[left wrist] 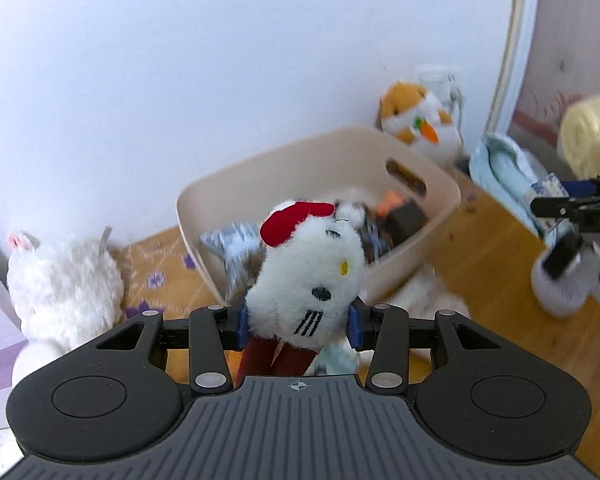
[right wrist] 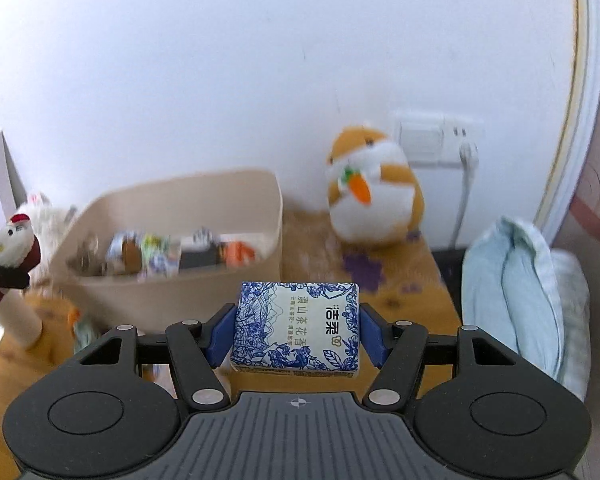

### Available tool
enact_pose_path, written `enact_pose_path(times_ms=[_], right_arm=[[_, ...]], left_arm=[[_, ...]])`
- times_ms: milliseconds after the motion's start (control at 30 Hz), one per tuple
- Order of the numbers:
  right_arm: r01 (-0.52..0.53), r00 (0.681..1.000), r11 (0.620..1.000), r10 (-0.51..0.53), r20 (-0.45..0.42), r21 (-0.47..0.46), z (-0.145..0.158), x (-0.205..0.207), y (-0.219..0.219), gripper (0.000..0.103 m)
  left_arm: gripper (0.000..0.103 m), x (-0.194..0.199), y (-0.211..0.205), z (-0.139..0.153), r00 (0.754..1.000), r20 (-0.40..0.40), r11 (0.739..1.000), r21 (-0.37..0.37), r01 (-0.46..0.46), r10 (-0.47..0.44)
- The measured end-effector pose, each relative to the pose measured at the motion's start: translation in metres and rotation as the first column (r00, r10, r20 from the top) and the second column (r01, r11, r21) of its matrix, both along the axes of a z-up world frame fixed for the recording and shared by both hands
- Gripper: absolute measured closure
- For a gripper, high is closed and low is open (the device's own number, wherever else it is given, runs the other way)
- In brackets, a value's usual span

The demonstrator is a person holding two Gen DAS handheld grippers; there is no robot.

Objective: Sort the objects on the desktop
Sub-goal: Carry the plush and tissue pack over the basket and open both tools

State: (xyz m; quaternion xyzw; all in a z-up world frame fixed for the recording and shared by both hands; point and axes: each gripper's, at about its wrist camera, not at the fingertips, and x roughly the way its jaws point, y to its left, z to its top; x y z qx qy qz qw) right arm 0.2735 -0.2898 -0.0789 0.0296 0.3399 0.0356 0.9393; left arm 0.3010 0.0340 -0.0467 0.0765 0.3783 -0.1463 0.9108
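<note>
My left gripper point(left wrist: 296, 326) is shut on a white cat plush point(left wrist: 306, 276) with a red bow, held above the table in front of the beige bin point(left wrist: 300, 168). The plush also shows at the left of the right wrist view point(right wrist: 10, 242). My right gripper point(right wrist: 296, 330) is shut on a blue-and-white tissue pack point(right wrist: 296, 326), held in front of the bin point(right wrist: 180, 200). The bin holds several small items. The right gripper also shows at the right edge of the left wrist view point(left wrist: 572, 210).
An orange-and-white hamster plush point(right wrist: 374, 192) stands by the wall beside the bin. A fluffy white plush point(left wrist: 60, 280) sits at the left. A light blue folded cloth point(right wrist: 516, 280) lies off the table's right side. A wall socket point(right wrist: 436, 136) is behind.
</note>
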Motion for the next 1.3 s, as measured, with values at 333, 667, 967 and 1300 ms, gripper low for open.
enact_pose_path(times_ms=[333, 667, 967, 1300], right_arm=[[-0.018, 0.997, 1.000, 0.019, 0.071, -0.006, 0.021, 0.063, 0.022, 0.042], [-0.050, 0.998, 0.999, 0.051, 0.023, -0.016, 0.012, 0.116, 0.052, 0.042], [-0.150, 0.988, 0.986, 0.148, -0.038, -0.076, -0.018, 0.149, 0.083, 0.042], [-0.162, 0.986, 0.981, 0.157, -0.054, -0.108, -0.031, 0.153, 0.085, 0.008]], left_arm=[[0.058, 0.055, -0.027, 0.002, 0.991, -0.003, 0.990, -0.022, -0.136, 0.136], [0.058, 0.100, -0.027, -0.026, 0.937, -0.170, 0.950, -0.004, -0.311, 0.306], [0.058, 0.110, -0.040, -0.046, 0.922, -0.184, 0.939, 0.105, -0.326, 0.341], [0.023, 0.108, -0.042, -0.045, 0.927, -0.148, 0.938, 0.092, -0.333, 0.343]])
